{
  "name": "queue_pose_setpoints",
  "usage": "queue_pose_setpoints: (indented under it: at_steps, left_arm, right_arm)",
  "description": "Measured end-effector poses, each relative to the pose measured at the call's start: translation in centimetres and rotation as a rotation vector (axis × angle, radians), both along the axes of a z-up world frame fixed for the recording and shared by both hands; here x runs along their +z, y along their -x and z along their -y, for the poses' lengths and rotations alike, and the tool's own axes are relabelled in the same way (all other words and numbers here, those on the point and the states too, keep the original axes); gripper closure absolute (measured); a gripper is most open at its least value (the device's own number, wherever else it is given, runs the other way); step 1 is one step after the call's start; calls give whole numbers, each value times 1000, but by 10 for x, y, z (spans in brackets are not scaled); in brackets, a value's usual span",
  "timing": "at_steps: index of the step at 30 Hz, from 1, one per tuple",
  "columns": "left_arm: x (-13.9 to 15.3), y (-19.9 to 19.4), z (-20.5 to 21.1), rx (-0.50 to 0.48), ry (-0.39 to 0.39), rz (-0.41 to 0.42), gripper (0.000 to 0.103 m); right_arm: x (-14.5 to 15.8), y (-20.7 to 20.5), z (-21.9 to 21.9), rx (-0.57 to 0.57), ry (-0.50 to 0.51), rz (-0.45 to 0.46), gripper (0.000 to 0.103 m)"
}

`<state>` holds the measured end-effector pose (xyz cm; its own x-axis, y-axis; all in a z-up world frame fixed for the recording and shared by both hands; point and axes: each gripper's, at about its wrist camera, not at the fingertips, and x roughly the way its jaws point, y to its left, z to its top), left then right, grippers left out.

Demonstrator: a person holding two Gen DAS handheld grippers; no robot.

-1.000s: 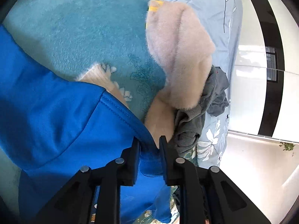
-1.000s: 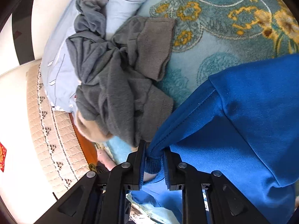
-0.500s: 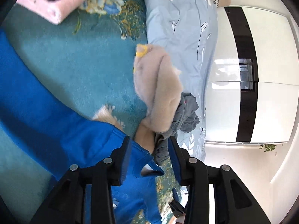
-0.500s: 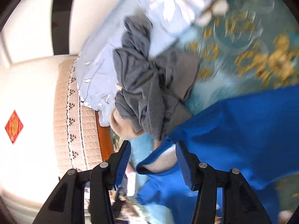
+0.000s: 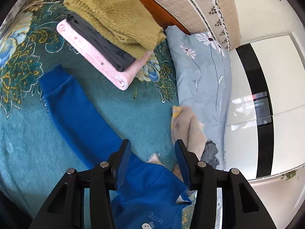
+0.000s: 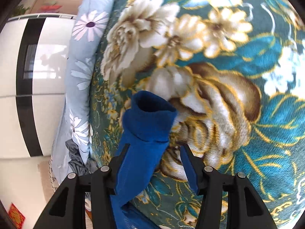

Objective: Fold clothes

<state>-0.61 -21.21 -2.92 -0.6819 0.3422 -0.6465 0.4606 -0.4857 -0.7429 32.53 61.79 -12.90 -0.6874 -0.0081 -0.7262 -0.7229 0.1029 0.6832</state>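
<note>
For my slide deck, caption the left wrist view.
Open left hand-held gripper over a spread blue sweatshirt, folded stack beyond.

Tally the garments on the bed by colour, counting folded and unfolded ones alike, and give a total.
Blue: 1, the Snoopy sweatshirt
Olive green: 1, the folded sweater
Dark grey: 1, the folded garment
Pink: 1, the folded garment
Beige: 1, the fleece garment
Grey: 1, the crumpled garment
Total: 6
</note>
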Motion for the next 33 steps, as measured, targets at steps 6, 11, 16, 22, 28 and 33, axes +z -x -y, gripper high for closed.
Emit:
queue_pose_setpoints:
  at_steps: [6, 11, 16, 22, 28, 33]
  left_arm:
    - [-2, -18, 0, 4, -20, 18, 54]
    - [-6, -29, 8, 31, -41, 26, 54]
    - [-9, -37, 25, 75, -84, 33, 54]
    - [1, -46, 59, 133, -98, 18, 54]
    - [36, -52, 113, 187, -45, -34, 54]
    - [65, -63, 164, 238, 42, -79, 54]
  right_arm:
    - [-27, 30, 11, -28, 5, -6, 47]
    - [-35, 29, 1, -87, -2, 7, 55]
    - [-33, 33, -3, -118, 6, 60, 73]
    - [10, 42, 0, -108, -71, 2, 76]
    - [105, 91, 19, 37, -291, -82, 76]
    - [188, 152, 67, 212, -465, -168, 76]
